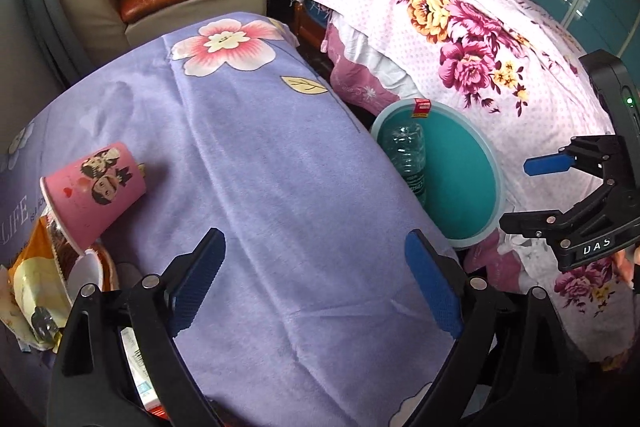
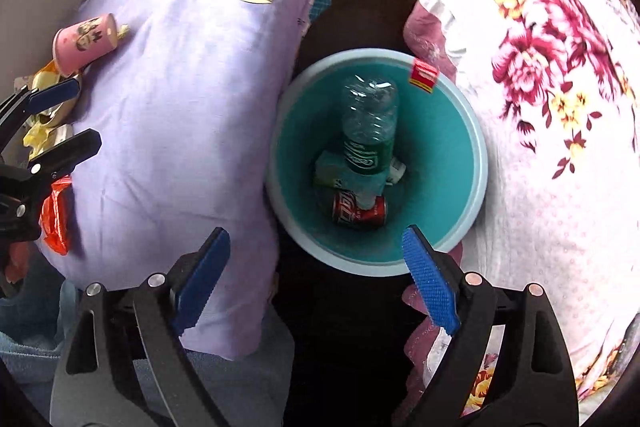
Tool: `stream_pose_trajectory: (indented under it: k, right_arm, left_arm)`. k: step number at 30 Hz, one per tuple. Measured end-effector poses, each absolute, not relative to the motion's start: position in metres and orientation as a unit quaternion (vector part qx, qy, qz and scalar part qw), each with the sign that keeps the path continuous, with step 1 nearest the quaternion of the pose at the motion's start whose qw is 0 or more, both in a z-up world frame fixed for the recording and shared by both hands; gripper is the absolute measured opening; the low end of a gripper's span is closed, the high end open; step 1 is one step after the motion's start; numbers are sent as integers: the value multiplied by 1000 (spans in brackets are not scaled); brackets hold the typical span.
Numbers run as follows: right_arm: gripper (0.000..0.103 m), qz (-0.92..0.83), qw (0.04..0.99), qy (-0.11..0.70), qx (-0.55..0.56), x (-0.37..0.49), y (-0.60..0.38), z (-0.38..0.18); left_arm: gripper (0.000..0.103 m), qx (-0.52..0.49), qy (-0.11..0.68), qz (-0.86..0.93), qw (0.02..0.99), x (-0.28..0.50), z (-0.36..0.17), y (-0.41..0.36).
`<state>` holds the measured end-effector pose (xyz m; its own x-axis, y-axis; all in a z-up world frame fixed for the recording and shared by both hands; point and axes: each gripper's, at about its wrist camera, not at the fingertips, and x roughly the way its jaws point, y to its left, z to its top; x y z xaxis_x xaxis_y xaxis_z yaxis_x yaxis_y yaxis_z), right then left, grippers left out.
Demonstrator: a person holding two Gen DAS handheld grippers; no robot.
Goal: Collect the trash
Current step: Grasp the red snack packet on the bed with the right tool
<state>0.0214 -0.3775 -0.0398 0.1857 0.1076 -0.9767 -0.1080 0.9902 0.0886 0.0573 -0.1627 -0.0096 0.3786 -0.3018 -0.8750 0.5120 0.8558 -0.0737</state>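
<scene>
Left wrist view: left gripper (image 1: 316,283) hangs over the lavender bedspread (image 1: 260,147), jaws apart and empty; the pink paper cup (image 1: 94,187) lies tipped beside wrappers (image 1: 34,291) cut off at the edge, likely the next pickup.

Right wrist view: right gripper (image 2: 316,279), jaws wide, nothing between them, above the teal bin (image 2: 452,163) holding a plastic bottle (image 2: 370,123) and cola can (image 2: 358,213); the box beneath is hard to make out.

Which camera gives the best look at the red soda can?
The right wrist view: it looks straight down into the teal bin, showing the red can at the bottom beneath the plastic bottle. The left wrist view shows only the bottle; the can is hidden.
</scene>
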Motion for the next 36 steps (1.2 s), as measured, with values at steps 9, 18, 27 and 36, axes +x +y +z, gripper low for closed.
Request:
stream_pose_trajectory:
  k: [9, 18, 27, 36]
  right_arm:
    - [84, 114, 772, 623, -54, 12, -292, -16]
    - [84, 178, 753, 628, -86, 1, -197, -19]
    - [84, 218, 722, 654, -61, -7, -117, -42]
    - [84, 225, 707, 670, -37, -7, -75, -59]
  left_arm:
    - [92, 102, 488, -225, 837, 36, 0, -83]
    - [95, 106, 487, -182, 847, 16, -2, 9]
    - [96, 83, 500, -150, 849, 11, -19, 92]
    - [96, 61, 524, -147, 837, 11, -38, 129]
